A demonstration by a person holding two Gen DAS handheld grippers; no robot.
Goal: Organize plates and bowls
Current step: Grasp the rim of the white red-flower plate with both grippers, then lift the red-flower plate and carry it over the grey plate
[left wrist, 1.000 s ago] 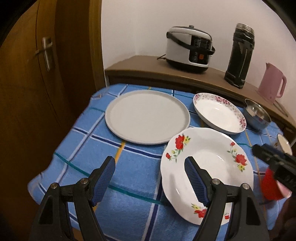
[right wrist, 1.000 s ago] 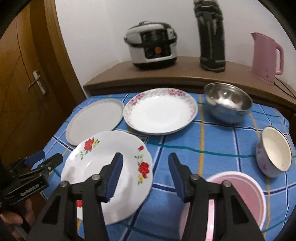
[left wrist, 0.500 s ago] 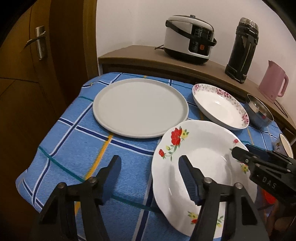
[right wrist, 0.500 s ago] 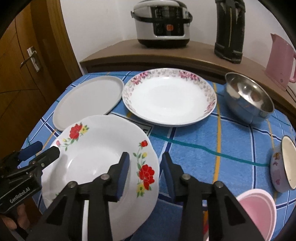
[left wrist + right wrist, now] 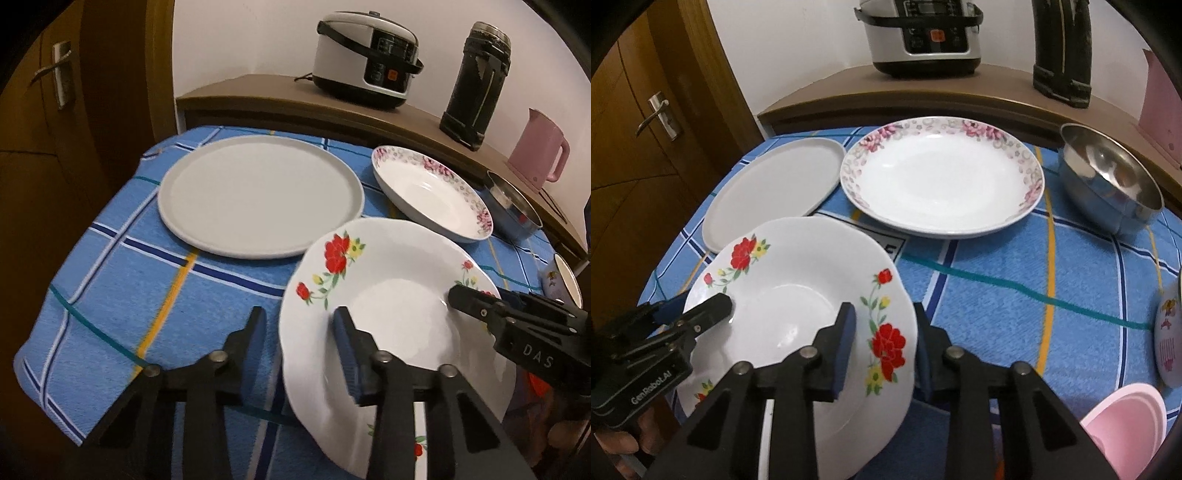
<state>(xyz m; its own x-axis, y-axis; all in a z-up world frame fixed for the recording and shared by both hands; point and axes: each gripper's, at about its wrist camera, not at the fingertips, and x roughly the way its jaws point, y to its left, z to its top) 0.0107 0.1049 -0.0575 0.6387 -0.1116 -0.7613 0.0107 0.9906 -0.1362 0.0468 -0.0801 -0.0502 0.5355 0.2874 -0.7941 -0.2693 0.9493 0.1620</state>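
A white deep plate with red flowers (image 5: 388,295) (image 5: 798,280) lies at the near edge of the blue checked tablecloth (image 5: 129,280). My left gripper (image 5: 299,350) straddles its left rim. Its jaws are closing, with one finger inside the plate and cloth still showing between the outer finger and the rim. My right gripper (image 5: 884,343) is closing on the right rim, its inner pad on the plate's slope and its outer finger against the edge. A flat grey plate (image 5: 258,195) and a pink-flowered deep plate (image 5: 942,184) lie behind.
A steel bowl (image 5: 1108,184) sits back right, an enamel cup (image 5: 1171,332) at the right edge and a pink bowl (image 5: 1126,424) near right. On the wooden shelf behind stand a rice cooker (image 5: 365,59), a black flask (image 5: 476,81) and a pink kettle (image 5: 535,155). A wooden door (image 5: 55,92) is on the left.
Both grippers came down and inward onto the red-flowered plate's opposite rims. Both pairs of jaws narrowed, the left from wide apart to close around the rim.
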